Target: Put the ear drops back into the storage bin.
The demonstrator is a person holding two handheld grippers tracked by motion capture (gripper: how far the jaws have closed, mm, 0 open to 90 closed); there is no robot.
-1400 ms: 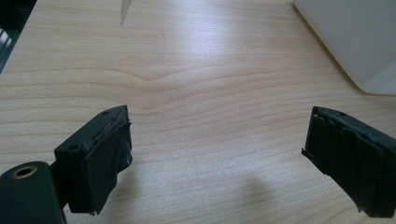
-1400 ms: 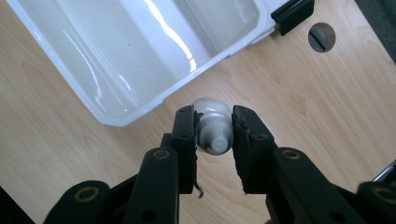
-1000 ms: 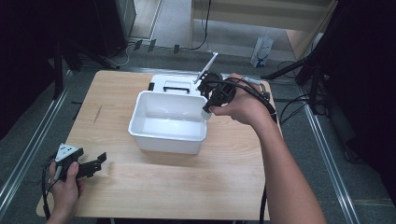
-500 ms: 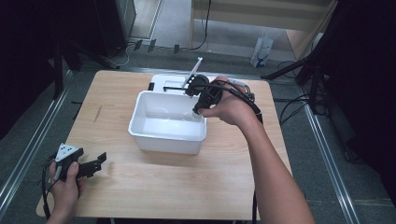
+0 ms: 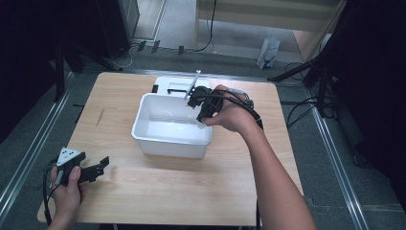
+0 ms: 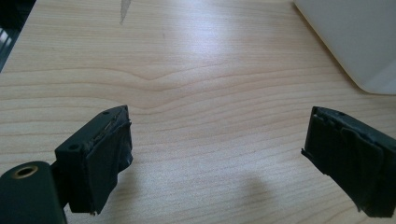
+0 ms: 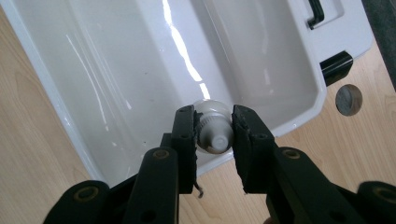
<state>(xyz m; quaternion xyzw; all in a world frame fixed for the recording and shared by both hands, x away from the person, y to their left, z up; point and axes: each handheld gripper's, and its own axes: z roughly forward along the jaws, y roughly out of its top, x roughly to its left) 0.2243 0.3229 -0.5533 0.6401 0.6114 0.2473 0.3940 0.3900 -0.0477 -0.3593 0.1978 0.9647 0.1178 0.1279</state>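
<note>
One white tub (image 5: 158, 139), one tube (image 7: 214, 133), two hand-held grippers (image 5: 98, 167) (image 7: 213, 122).

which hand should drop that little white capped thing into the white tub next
Right. The right claw is already shut on the white capped piece over the white tub; the left claw sits open near the table's corner.

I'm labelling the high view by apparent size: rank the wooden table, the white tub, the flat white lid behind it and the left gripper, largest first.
1. wooden table
2. white tub
3. flat white lid, though the tub hides part of it, so its full extent is unsure
4. left gripper, smallest as it looks, even though it lies nearer the camera
</note>
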